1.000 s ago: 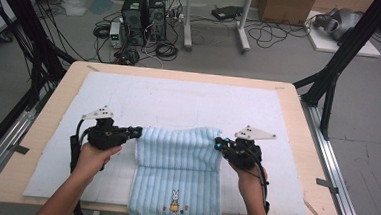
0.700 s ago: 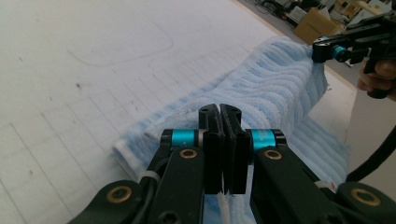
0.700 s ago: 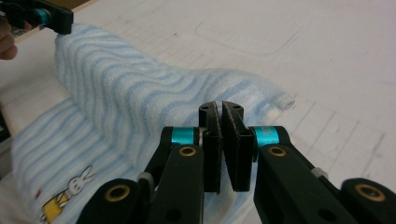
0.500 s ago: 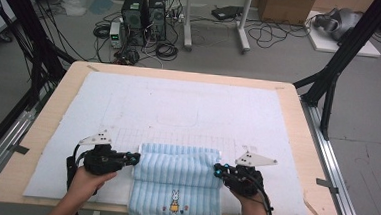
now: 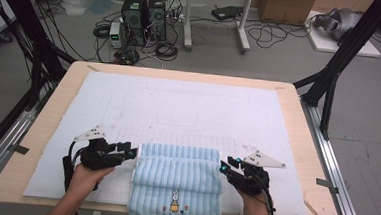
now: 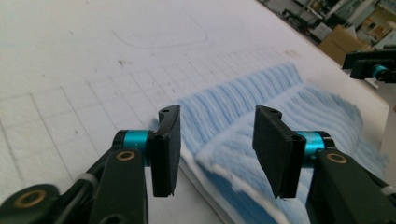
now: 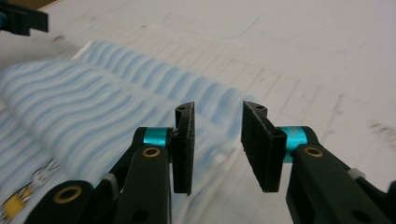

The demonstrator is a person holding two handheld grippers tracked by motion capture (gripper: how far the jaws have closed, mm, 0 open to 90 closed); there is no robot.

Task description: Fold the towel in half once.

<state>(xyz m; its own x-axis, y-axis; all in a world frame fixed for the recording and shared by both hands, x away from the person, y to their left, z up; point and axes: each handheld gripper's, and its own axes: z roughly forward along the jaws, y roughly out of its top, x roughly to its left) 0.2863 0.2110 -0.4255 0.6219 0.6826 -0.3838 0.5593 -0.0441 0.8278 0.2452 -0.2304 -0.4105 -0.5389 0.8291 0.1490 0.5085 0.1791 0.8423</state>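
The towel (image 5: 176,184) lies folded at the tabletop's near edge, its front hanging over. To fold it well, pinch both ends of the top layer level and move them together (uneven pulls skew the stripes). Left claw (image 6: 217,144) and right claw (image 7: 217,142) gape empty beside its ends.

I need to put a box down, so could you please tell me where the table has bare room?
The white mat is bare from its far edge to the folded light-blue striped towel. It is crowded at the near edge, where the left gripper and right gripper flank the towel.
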